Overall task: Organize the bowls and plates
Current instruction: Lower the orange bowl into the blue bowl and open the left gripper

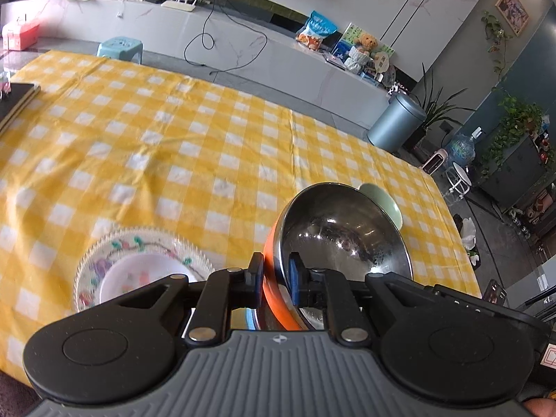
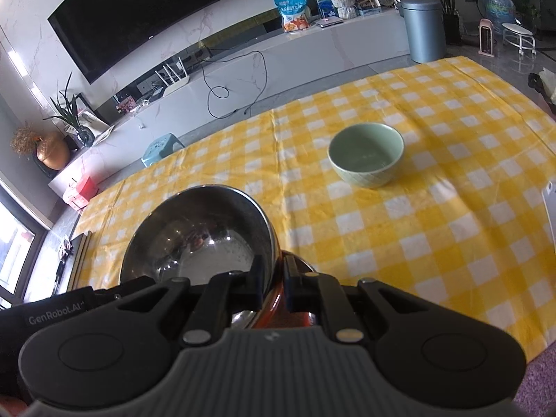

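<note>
A steel bowl with an orange outside is held tilted above the yellow checked tablecloth. My left gripper is shut on its near rim, one finger inside and one outside. My right gripper is shut on the same steel bowl at its other side. A green bowl stands upright on the cloth beyond the right gripper; its edge peeks behind the steel bowl in the left wrist view. A flowered plate holding a small white plate lies left of the left gripper.
A dark notebook lies at the table's far left edge. A white flat object lies at the right edge of the table. A low white TV cabinet, a blue stool and a grey bin stand beyond the table.
</note>
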`<state>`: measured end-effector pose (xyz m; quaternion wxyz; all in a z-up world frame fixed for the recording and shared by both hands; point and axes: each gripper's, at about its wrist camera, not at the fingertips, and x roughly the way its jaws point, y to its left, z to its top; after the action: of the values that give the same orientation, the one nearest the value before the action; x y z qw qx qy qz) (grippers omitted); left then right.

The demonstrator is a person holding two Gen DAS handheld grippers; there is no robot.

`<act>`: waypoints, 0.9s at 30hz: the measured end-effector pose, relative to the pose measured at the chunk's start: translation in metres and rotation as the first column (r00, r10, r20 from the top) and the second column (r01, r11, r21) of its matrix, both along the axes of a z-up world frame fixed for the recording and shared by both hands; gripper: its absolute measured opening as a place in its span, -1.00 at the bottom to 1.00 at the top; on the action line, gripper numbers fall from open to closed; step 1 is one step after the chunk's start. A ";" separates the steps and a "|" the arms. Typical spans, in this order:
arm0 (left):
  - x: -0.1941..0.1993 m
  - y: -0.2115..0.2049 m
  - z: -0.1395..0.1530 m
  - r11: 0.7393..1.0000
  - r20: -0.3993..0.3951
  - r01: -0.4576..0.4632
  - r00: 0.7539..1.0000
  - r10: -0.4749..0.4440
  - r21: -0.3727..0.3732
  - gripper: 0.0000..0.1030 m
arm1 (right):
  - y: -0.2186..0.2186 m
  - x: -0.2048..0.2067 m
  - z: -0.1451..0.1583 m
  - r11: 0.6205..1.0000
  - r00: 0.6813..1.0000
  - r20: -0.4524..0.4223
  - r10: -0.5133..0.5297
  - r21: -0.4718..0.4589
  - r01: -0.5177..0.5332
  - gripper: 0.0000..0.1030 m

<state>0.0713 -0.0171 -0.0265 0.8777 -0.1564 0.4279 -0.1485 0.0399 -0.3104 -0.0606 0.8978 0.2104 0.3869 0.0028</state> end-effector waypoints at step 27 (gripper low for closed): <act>-0.012 -0.010 -0.027 0.999 -0.079 0.043 0.996 -0.041 0.013 -0.65 | -0.005 -0.012 -0.020 0.998 0.999 -0.048 -0.025 -0.060 0.022 -0.89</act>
<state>0.0595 -0.0275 -0.0540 0.8580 -0.1466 0.4665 -0.1575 0.0279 -0.3151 -0.0808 0.8939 0.1881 0.4061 -0.0245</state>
